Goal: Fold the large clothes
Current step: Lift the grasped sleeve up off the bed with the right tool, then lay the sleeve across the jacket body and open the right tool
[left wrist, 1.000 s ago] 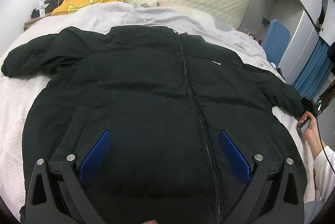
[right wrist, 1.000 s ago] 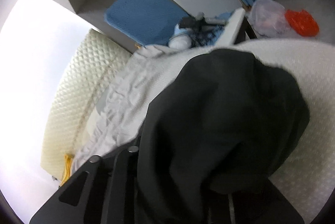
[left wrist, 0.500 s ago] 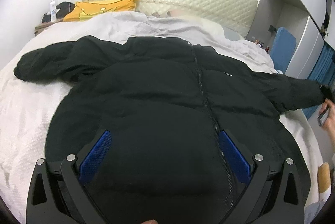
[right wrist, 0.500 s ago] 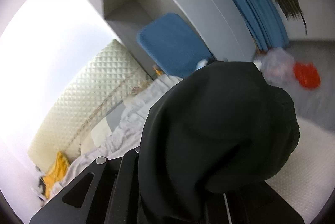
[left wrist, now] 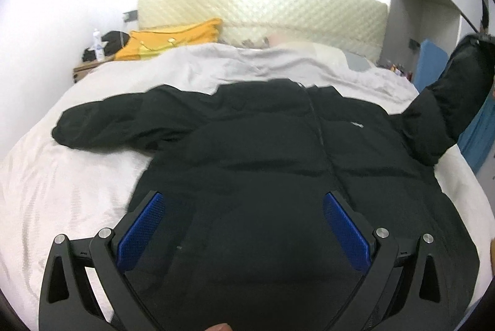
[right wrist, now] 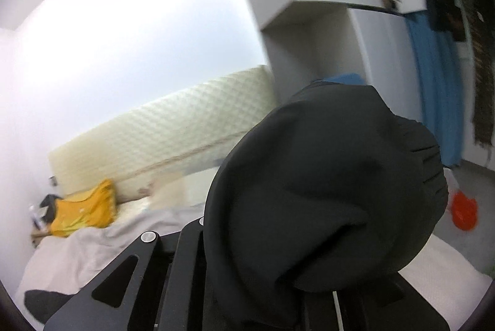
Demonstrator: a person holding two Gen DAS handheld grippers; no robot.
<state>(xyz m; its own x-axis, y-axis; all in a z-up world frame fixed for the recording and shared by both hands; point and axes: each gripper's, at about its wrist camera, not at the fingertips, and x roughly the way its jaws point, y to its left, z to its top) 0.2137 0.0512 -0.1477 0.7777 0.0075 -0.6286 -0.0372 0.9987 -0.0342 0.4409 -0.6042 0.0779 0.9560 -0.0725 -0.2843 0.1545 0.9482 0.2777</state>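
Note:
A large black puffer jacket [left wrist: 278, 163] lies front up on the bed, zipper closed, its left sleeve [left wrist: 102, 126] spread out to the left. My left gripper [left wrist: 244, 225] is open with its blue pads [left wrist: 140, 227] above the jacket's lower part, holding nothing. The jacket's right sleeve [left wrist: 451, 102] is lifted off the bed at the far right. In the right wrist view, my right gripper [right wrist: 278, 293] is shut on that sleeve's cuff end [right wrist: 328, 191], which bulges over the fingers and hides them.
The bed [left wrist: 62, 194] has a white cover and a grey quilt [left wrist: 247, 64] bunched near the quilted cream headboard [left wrist: 278, 12]. A yellow pillow [left wrist: 173, 37] lies at the back left by a nightstand [left wrist: 89, 69]. White cabinets [right wrist: 309, 30] and blue curtains [right wrist: 439, 83] stand on the right.
My right gripper has raised the right sleeve off the bed and swung it up and toward the headboard. My left gripper has drawn back and tilted up, still open over the jacket.

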